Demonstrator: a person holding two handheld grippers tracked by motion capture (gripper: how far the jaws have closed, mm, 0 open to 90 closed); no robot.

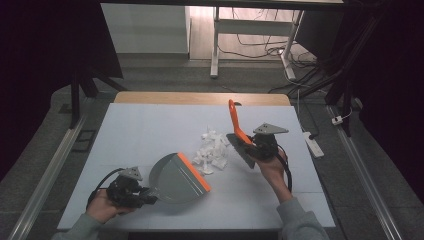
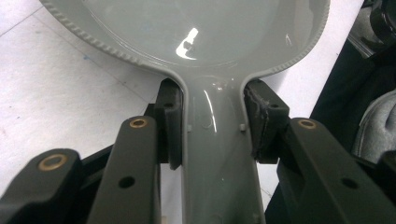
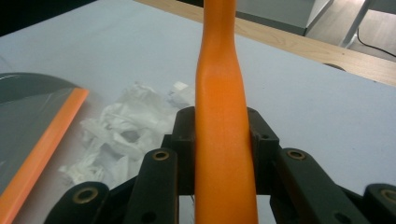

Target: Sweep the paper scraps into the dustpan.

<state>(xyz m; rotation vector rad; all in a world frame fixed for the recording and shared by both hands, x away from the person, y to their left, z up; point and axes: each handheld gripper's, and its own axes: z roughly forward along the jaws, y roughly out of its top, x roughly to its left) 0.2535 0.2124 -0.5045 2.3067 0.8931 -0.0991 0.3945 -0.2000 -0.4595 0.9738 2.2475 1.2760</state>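
Item one, the table (image 1: 150, 125): I see a pale sheet over its top, with a bare wooden strip along the far edge. Item two, the grey dustpan (image 1: 175, 179): it lies front-left of centre, its orange lip (image 1: 194, 171) facing the paper, and its handle runs back into my left gripper (image 1: 150, 196), whose jaws are clamped tight on that handle from both sides. Item three, the brush (image 1: 239, 136): its orange handle rises above my right gripper (image 1: 250, 147), whose jaws are closed firmly around it, with the dark bristle head down at the table just right of the paper. Item four, the crumpled white paper scraps (image 1: 211, 150): a loose heap lying between lip and brush.
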